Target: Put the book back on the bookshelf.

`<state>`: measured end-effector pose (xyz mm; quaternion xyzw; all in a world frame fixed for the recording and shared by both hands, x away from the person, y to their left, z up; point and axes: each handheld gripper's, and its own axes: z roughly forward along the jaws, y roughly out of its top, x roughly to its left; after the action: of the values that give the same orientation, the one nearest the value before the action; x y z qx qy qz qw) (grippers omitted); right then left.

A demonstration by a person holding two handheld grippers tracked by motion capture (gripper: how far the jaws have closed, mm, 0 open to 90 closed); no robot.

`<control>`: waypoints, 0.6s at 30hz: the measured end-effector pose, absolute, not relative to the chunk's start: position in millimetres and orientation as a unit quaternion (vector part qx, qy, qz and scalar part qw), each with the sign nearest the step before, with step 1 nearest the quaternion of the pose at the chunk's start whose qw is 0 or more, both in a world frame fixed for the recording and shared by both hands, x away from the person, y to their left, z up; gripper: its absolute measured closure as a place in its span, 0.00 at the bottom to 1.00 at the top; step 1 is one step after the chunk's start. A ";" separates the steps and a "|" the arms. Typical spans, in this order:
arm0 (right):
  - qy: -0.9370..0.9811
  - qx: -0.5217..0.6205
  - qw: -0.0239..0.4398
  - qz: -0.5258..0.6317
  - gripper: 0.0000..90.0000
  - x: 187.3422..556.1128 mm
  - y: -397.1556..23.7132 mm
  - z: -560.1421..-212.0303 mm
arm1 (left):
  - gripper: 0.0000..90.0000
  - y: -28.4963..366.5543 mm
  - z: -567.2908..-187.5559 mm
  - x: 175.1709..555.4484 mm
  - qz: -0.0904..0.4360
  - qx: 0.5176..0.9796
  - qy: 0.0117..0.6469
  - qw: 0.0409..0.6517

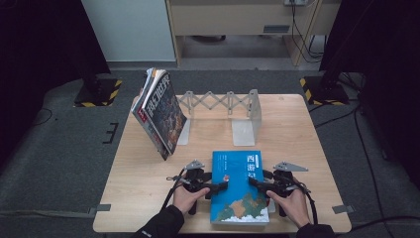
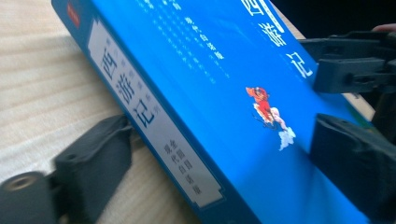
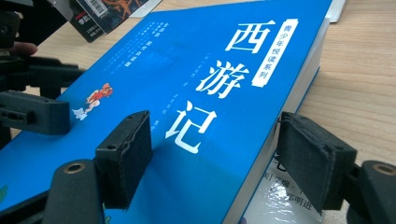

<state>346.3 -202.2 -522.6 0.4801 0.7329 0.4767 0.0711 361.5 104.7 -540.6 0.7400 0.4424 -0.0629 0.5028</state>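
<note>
A thick blue book (image 1: 237, 183) with white Chinese title characters lies at the front middle of the wooden table (image 1: 297, 148). My left gripper (image 1: 218, 188) straddles its spine edge: one pad sits against the lower spine corner and the other on the cover (image 2: 224, 93). On the opposite side my right gripper (image 1: 255, 182) holds the page edge, with one pad on the cover (image 3: 187, 93) and one against the underside. In the left gripper view its jaws (image 2: 219, 140) are shut on the book, as are the right gripper's (image 3: 215, 135).
Several books (image 1: 158, 114) lean at the back left against an expanding metal bookend rack (image 1: 223, 104). A glossy printed cover (image 3: 280, 196) shows under the blue book's page edge. The table's front edge runs just behind my hands.
</note>
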 end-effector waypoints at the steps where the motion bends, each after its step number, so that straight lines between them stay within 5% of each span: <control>1: 0.732 0.481 0.071 0.477 0.30 346.2 -202.3 -522.8 | 0.11 104.7 -540.5 361.3 -0.062 0.740 0.442 0.502; 12: 0.720 0.489 0.067 0.488 0.34 345.9 -202.2 -524.3 | 0.22 105.9 -532.8 360.5 -0.105 0.741 0.440 0.497; 18: 0.720 0.489 0.072 0.487 0.37 346.9 -204.4 -523.6 | 0.38 103.2 -517.4 356.9 -0.094 0.747 0.411 0.513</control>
<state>346.9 -204.4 -523.6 0.4888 0.7200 0.4874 0.0721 356.9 103.2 -517.4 0.7473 0.4112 -0.0938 0.5135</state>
